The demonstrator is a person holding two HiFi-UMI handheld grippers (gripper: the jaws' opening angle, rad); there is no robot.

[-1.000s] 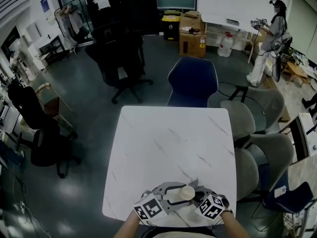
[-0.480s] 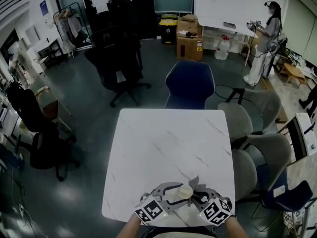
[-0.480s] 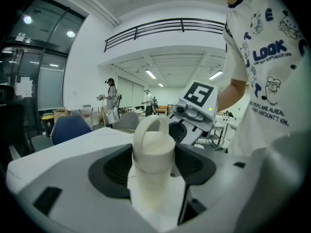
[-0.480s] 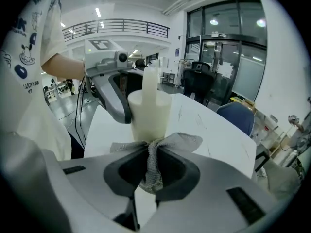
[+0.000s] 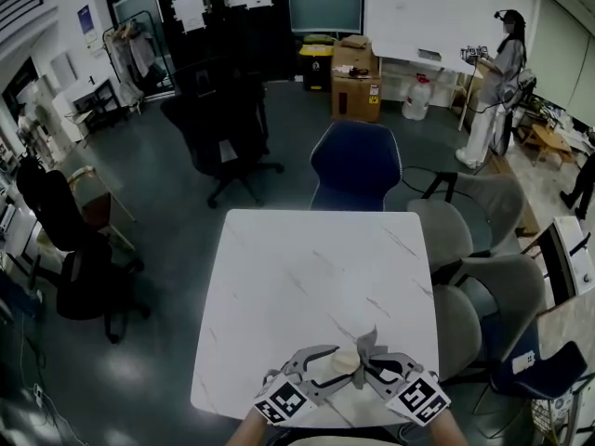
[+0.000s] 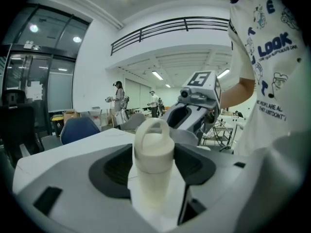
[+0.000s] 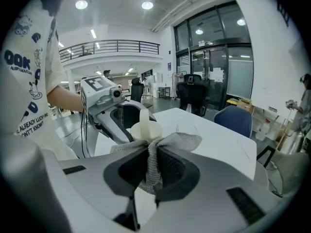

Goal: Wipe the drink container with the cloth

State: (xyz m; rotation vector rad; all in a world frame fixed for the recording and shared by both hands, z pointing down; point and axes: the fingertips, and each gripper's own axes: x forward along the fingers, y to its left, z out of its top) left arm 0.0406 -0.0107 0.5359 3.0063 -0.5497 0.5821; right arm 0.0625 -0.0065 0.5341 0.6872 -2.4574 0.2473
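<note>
**Q:** Where does the drink container (image 5: 347, 360) stand, and what holds it?

**A:** It stands upright at the 6 o'clock edge of the white table (image 5: 307, 268). The left gripper (image 5: 327, 368) reaches in from 8 o'clock. In the left gripper view its jaws are clamped on the container's pale body, just below the looped cap (image 6: 153, 135).

**Q:** And the other tool?

**A:** The right gripper (image 5: 370, 368) comes in from 4 o'clock. Its jaws are pinched on a grey knitted cloth (image 7: 154, 164). The free folds of the cloth fan out ahead of the jaws and lie against the cap on its 3 o'clock side.

**Q:** What has changed over the last second?

**A:** Very little. Both grips are as they were. The right gripper's marker cube (image 5: 418, 400) now sits slightly further toward 4 o'clock. The left one has also dropped a little toward 6 o'clock. The container stays at the same spot near the table's edge.

**Q:** What does that mean for the task?

**A:** The small shift suggests a short wiping stroke across the cap, so the wipe appears to be under way. The cloth appears to meet only the cap, so the body below it probably still needs passes. The left grip covers part of that surface.
</note>
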